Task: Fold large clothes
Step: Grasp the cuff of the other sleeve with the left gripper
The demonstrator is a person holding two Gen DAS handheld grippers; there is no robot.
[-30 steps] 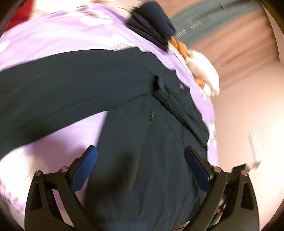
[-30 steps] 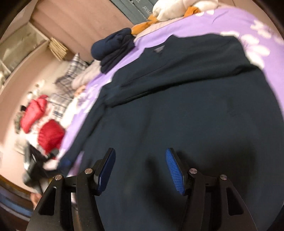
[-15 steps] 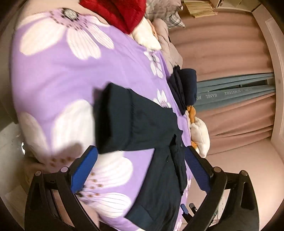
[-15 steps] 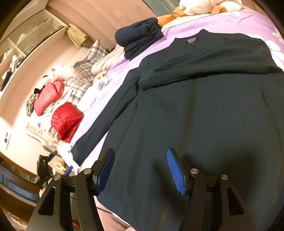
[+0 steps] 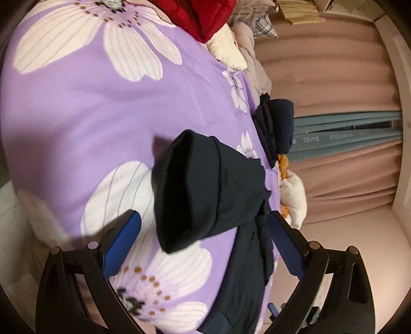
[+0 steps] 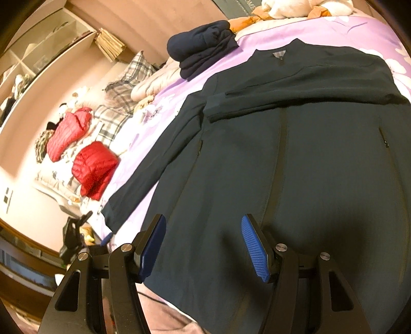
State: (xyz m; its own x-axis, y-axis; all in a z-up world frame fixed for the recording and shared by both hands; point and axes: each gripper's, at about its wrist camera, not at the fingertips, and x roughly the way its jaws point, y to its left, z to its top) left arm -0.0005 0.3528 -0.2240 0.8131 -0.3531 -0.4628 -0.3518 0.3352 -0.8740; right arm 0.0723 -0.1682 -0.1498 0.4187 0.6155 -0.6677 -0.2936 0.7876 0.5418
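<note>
A dark navy zip jacket (image 6: 295, 159) lies front up on the purple flowered bedspread (image 6: 164, 105). One sleeve is folded across its chest; the other sleeve (image 6: 143, 179) stretches out to the left. My right gripper (image 6: 203, 244) is open and empty over the jacket's hem. In the left wrist view the cuff of that outstretched sleeve (image 5: 190, 190) lies on the bedspread (image 5: 84, 108) just ahead of my left gripper (image 5: 205, 239), which is open and empty, its blue pads (image 5: 120, 244) either side of the cuff, apart from it.
A folded navy garment (image 6: 203, 51) and a white and orange plush toy (image 6: 290, 7) sit at the head of the bed. Red puffer jackets (image 6: 95, 167), plaid pillows (image 6: 128, 79) and shelves lie to the left. The bed edge is near my left gripper.
My left gripper has swung from the jacket body to the sleeve end and closed in on the cuff. My right gripper has pulled back slightly to the hem. Both stayed open.
</note>
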